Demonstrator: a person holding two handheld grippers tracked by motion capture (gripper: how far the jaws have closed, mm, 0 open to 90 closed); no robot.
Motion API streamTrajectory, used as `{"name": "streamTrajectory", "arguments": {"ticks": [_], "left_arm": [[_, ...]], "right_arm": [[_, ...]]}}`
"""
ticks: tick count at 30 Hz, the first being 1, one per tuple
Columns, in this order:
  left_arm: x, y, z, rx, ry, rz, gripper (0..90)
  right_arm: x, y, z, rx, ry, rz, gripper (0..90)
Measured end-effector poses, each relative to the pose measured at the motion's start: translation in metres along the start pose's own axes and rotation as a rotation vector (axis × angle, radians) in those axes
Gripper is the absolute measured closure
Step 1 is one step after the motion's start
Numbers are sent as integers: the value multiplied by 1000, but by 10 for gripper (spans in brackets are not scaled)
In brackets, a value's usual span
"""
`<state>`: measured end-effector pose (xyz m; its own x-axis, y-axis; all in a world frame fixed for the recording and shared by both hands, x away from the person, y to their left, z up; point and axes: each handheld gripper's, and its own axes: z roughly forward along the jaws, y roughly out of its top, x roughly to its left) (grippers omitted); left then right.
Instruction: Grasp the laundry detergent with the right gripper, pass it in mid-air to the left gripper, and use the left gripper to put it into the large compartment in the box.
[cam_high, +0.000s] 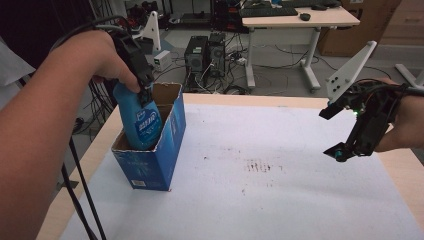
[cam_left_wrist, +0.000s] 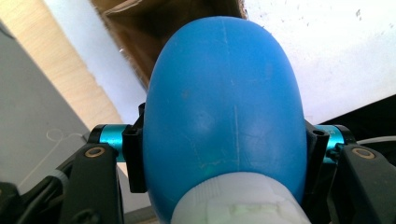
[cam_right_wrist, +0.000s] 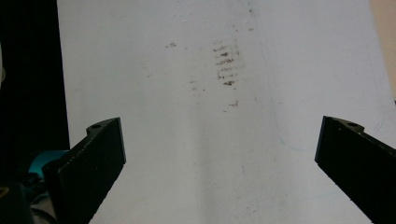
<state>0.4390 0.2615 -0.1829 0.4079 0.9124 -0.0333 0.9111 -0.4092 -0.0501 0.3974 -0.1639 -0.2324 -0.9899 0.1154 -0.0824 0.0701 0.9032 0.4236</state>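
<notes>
Blue bottle (cam_left_wrist: 224, 107) clamped between left gripper (cam_left_wrist: 223, 154) jaws

Bottle (cam_left_wrist: 224, 93) looks like smooth, slightly glossy blue plastic. Box (cam_high: 150, 160) is printed cardboard, raw brown inside. Table (cam_high: 300, 200) has a matt, smudged white sheet.

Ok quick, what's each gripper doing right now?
Left gripper: shut on the blue plastic bottle, partly inside the open blue cardboard box.
Right gripper: open, holding nothing.

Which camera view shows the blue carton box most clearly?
The high view: the blue carton box stands whole on the table, its top open, the blue bottle partly inside. The left gripper view shows merely its brown inside beyond the bottle. The right gripper view faces the white sheet.
</notes>
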Motion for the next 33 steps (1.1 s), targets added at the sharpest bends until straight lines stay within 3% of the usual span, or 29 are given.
{"name": "streamTrajectory", "arguments": {"ticks": [2,5,11,21,28,33], "left_arm": [[2,1,9,6,-5,3,380],[3,3,21,6,3,41,381],[5,5,48,32,18,141,381],[6,9,82,31,41,317,380],[7,12,100,31,50,364,380],[9,14,104,10,34,351,380]], "right_arm": [[0,-1,0,10,1,0,6],[0,-1,2,20,5,1,6],[0,-2,5,33,4,9,6],[1,-5,10,38,7,14,6],[0,-11,12,41,8,24,6],[-1,-13,17,42,15,29,6]]}}
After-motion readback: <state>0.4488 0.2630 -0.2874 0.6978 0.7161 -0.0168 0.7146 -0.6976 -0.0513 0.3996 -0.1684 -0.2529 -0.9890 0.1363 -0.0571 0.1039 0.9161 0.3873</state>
